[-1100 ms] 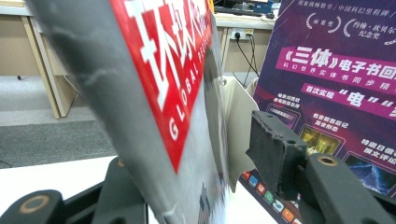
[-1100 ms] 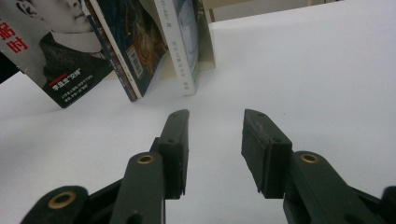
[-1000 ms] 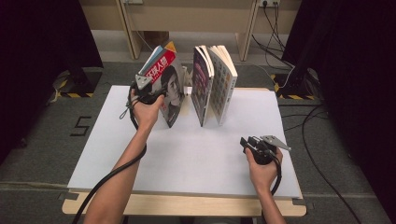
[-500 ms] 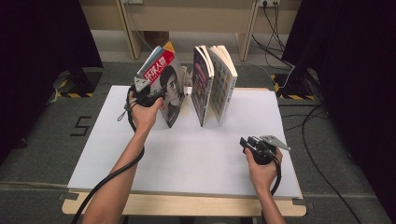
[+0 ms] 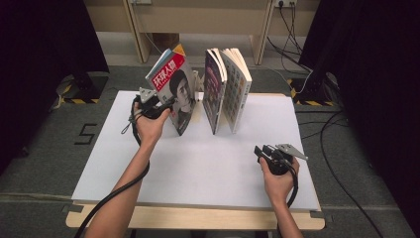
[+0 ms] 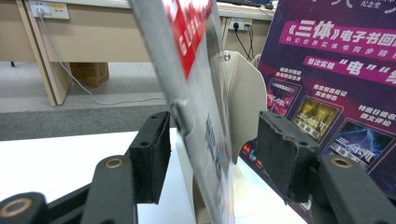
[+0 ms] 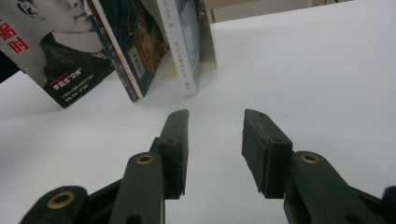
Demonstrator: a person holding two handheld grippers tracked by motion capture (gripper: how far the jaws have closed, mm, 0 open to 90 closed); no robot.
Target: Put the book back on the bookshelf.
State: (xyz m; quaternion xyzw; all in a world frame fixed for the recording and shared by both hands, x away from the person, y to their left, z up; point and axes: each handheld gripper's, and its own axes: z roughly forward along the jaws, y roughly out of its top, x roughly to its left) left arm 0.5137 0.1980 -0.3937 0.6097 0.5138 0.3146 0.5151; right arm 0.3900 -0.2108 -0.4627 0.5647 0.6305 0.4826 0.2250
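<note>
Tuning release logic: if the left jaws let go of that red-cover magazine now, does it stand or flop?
Likely tips: the magazine leans steeply on its lower edge, away from the white bookend. It looks thin, so probably floppy. The left gripper jaws have just been opening, the magazine between them and a gap at the far pad, so support looks slight.

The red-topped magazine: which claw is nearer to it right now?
Left. The left claw straddles the magazine edge, jaws just opening, pads off it. The right claw rests open on the table, well short of the books.

Magazine [image 6: 196, 93] top and foot beyond the left gripper view's edges; cover print blurred
</note>
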